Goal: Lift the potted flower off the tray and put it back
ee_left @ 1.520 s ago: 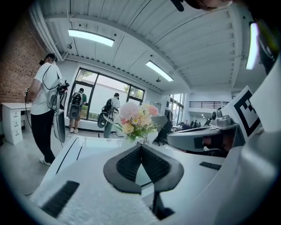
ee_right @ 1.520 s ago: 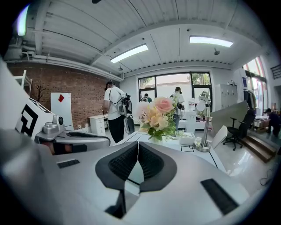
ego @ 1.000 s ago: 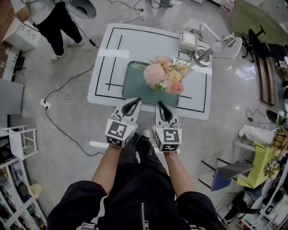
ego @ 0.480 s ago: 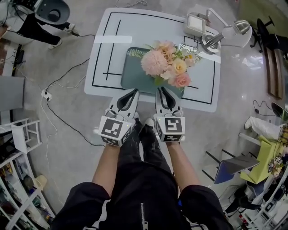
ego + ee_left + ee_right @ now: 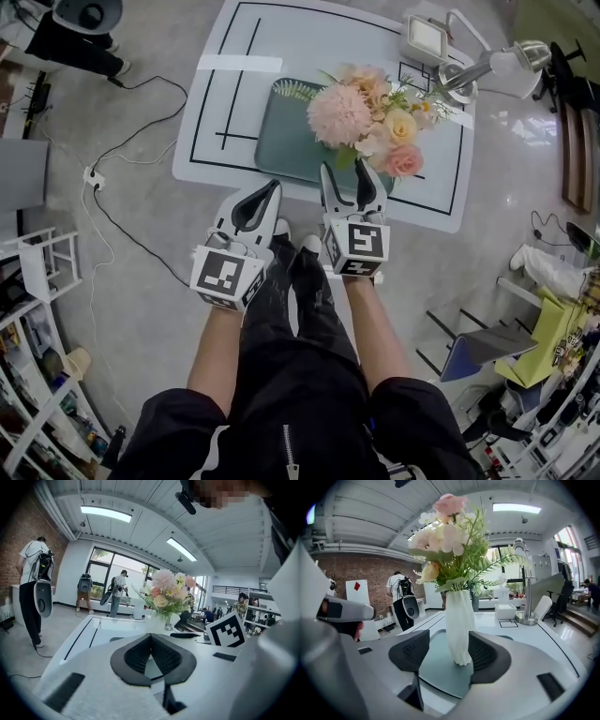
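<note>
Potted flower [image 5: 370,117]: stands upright on the right part of the tray. From above, the pink, peach and cream blooms hide the pot. In the right gripper view it is a white twisted vase [image 5: 459,625] with its base on the tray.
Tray [image 5: 286,141]: a grey-green tray with rounded corners, lying flat on the near middle of the table.
Table [image 5: 225,103]: white top with black lines and a strip of pale tape [image 5: 239,64] at the far left.
Right gripper [image 5: 349,183]: its jaws reach over the near table edge to the near right part of the tray, under the blooms. In its own view the jaws [image 5: 450,651] are wide apart, one on each side of the vase. The vase looks close to the right-hand pad, but I cannot tell whether they touch. The left-hand pad is clear of it.
Left gripper [image 5: 270,189]: to the left of the right one, with its tip at the near table edge just short of the tray. Its own view shows the pads [image 5: 151,639] closed tip to tip with nothing between them, and the flower [image 5: 168,590] is well beyond them.
Marker cubes: one on the back of each gripper, left [image 5: 225,277] and right [image 5: 361,246].
Far right of table: a silver desk lamp [image 5: 487,67] and a small white box [image 5: 424,37].
Background: a person [image 5: 30,588] stands at the left in the left gripper view.
</note>
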The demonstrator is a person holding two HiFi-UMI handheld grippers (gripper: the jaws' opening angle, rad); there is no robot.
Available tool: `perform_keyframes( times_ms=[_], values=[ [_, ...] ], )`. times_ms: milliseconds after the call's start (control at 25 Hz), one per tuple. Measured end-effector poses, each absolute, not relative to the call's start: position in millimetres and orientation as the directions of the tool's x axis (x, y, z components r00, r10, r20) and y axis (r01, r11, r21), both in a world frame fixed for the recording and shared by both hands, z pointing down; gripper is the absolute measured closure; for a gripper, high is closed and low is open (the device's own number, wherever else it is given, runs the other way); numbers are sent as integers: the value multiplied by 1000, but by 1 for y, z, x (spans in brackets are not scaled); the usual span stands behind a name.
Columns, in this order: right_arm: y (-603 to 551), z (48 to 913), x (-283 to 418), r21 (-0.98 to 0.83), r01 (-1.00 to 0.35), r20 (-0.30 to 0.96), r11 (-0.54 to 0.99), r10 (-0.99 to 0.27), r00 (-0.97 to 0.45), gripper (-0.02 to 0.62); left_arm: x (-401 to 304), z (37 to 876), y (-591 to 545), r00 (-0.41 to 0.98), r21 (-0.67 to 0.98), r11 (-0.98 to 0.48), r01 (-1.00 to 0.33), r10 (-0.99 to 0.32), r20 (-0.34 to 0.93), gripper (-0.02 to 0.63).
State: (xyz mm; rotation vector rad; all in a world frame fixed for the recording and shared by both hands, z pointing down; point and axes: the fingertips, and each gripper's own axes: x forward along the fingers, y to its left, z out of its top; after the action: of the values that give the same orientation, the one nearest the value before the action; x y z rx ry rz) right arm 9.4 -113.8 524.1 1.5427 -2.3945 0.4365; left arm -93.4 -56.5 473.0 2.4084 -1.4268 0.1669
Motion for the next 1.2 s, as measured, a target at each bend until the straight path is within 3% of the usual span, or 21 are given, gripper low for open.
perform_keyframes(
  times_ms=[240,480,1200],
  values=[
    [-131,534,15,-89,-925,351,370,-857,-377,296,-102,480,-53,468,229,-416,-880,-843,265,600],
    [-145,541,19,-62,-944,299,324,-896,-327,185,-105,487,-45,464,231,-412,-882,-844,268,600],
    [-206,564,9,-44,-970,208,238,-948,-242,173,-136,524,-28,401,249,-331,-910,-852,335,600]
  ],
)
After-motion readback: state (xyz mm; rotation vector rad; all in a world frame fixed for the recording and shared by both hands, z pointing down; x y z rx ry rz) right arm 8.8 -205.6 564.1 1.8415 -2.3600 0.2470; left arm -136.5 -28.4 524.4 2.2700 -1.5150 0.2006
